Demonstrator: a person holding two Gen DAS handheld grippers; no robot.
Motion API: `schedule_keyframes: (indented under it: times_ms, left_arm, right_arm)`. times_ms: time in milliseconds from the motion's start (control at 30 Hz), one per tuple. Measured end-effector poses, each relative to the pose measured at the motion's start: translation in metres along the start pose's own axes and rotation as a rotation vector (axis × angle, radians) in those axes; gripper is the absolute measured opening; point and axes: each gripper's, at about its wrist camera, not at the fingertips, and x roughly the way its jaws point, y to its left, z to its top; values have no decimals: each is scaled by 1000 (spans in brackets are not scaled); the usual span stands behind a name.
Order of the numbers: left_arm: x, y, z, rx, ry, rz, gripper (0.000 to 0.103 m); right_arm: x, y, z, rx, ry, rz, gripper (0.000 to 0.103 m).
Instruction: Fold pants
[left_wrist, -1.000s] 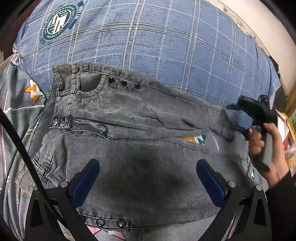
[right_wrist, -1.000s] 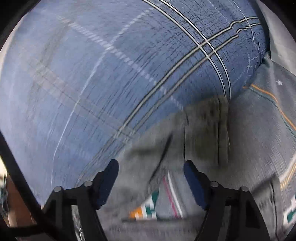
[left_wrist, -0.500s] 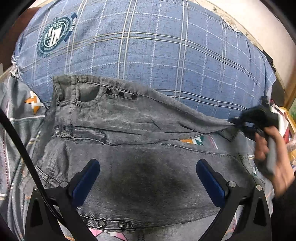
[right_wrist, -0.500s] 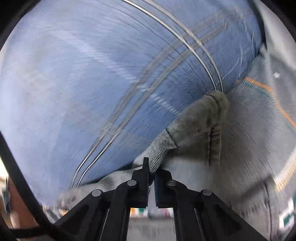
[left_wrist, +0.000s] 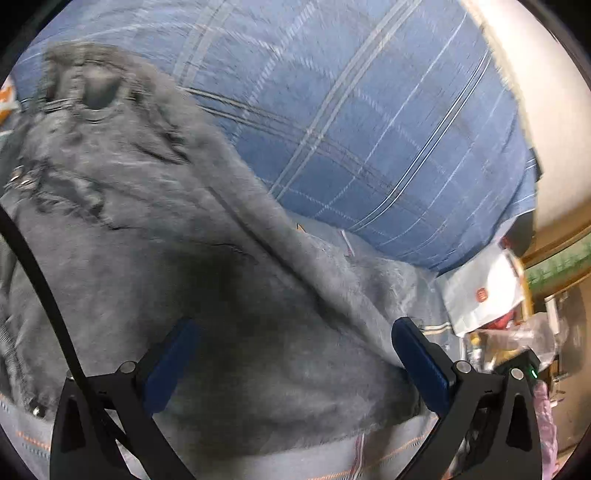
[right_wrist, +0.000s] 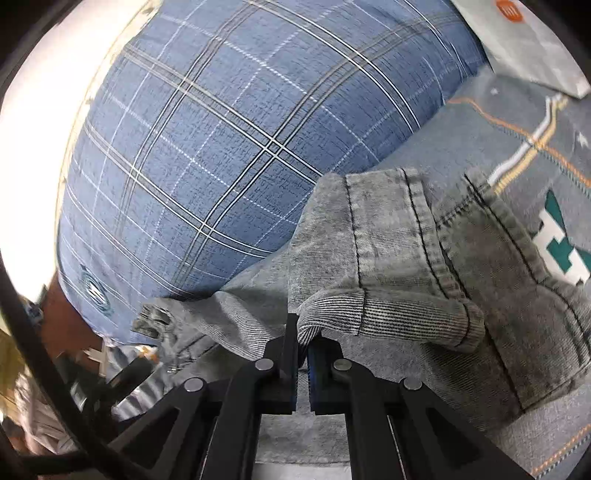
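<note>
Right claw (right_wrist: 303, 350) clamped on a fold of the grey denim pants (right_wrist: 406, 266) near the leg hem, cloth pinched between the pads. Left claw (left_wrist: 295, 365) gaping wide above the seat of the pants, nothing between its fingers.

Largest first: spread over a patterned grey bed cover (right_wrist: 517, 122), up against a blue plaid pillow (right_wrist: 240, 147). Pants draped across both, waistband end at the far left of the left wrist view, hem end gathered at the right claw. Stitched hem (right_wrist: 424, 317) doubled over, thick.

Soft yet weighty denim, likely to sag and drag rather than slip; not fragile. Best held at seams, hem or waistband, where layers stack. Left view blurred, so buttons perhaps near the waistband.
</note>
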Motion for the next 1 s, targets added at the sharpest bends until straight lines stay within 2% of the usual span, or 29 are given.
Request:
schedule_keyframes:
  times_ms: [67,133,200,233,267,300,400,433,467,500,533,633,700,800,833,933,1000]
  left_arm:
    - [19,-7,9,-12,23,55,103]
    - [40,-5,23,-66,46,60,101]
    - [48,5,29,-158,44,51,61]
    - [51,11,29,-191,65,52,10]
    - [54,19,25,-255,110,42,0]
    - [50,24,21,-290,104,14,0]
    - [29,27,12,-282,63,-4,0]
    - [21,29,9,-283,52,-18,0]
    - [13,31,6,-283,43,-26,1]
    - [11,33,6,-282,39,-28,1]
    - [7,34,5,-284,34,-35,2]
    - [3,36,6,-276,33,-40,2]
    - [4,37,5,-280,37,-42,2]
    - [5,38,3,-286,41,-36,2]
    - [7,38,4,-293,41,-36,2]
    - [0,32,5,-287,24,-71,2]
    - [-22,16,2,-239,-23,-100,2]
  right_arm:
    - [0,-2,-1,4,4,6,4]
    - [0,1,-8,-4,15,-5,4]
    - [11,2,-10,-13,38,-16,4]
    - [10,2,-12,-16,52,-13,4]
    - [14,1,-14,-17,69,-3,8]
    - [17,0,-14,-19,87,6,8]
    - [15,-12,-9,36,110,49,9]
    - [10,-23,-5,88,99,71,28]
    - [6,-31,-3,123,92,74,65]
    - [0,-42,0,170,66,65,77]
    - [-4,-49,2,193,42,57,78]
    - [-11,-69,10,263,21,82,78]
    - [-6,-74,10,275,34,62,74]
    - [-4,-76,9,259,38,7,34]
    - [-5,-77,9,256,33,-3,16]
    - [-21,-70,21,198,-12,8,12]
    - [-49,-54,32,102,-79,32,11]
